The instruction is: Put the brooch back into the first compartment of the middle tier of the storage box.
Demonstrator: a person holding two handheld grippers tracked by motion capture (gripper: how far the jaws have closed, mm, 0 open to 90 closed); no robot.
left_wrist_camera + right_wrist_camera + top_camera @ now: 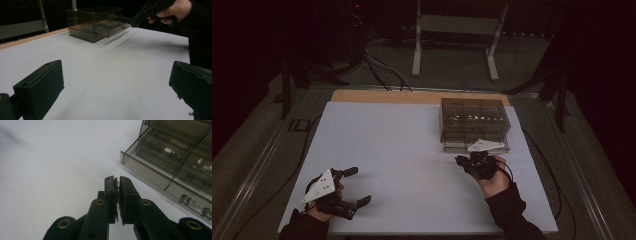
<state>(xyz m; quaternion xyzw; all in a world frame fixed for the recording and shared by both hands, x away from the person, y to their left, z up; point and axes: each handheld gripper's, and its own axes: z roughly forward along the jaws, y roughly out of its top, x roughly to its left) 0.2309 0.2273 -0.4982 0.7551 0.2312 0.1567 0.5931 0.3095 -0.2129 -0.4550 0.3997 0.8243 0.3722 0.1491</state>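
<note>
From where I sit, the right gripper (117,179) has its jaws pressed nearly together, pinching something thin and small between the tips; I can't make out what it is. In the high view that right gripper (463,160) sits just in front of the smoky transparent drawer box (475,123), held by the right hand (495,179) in a dark sleeve. The box's lowest drawer (160,171) is pulled out toward the gripper, with a clear handle (195,206) on its front, and I see small metallic parts inside the compartments, too small to name.

The left gripper (359,186) rests near the front left corner of the desk, jaws spread wide with nothing between them. Its own view shows the two black jaws far apart over bare surface, with the drawer box (96,22) and the right hand (175,10) across the desk.

The desk (397,150) is covered by a pale white sheet, with a strip of wood showing along the far edge. The sheet is plain and well lit in the middle, dimmer toward the edges.

Beyond it the room is dark. I see a grey floor, black cables (382,70) trailing across it, and a white metal frame stand (457,35) behind the desk.
</note>
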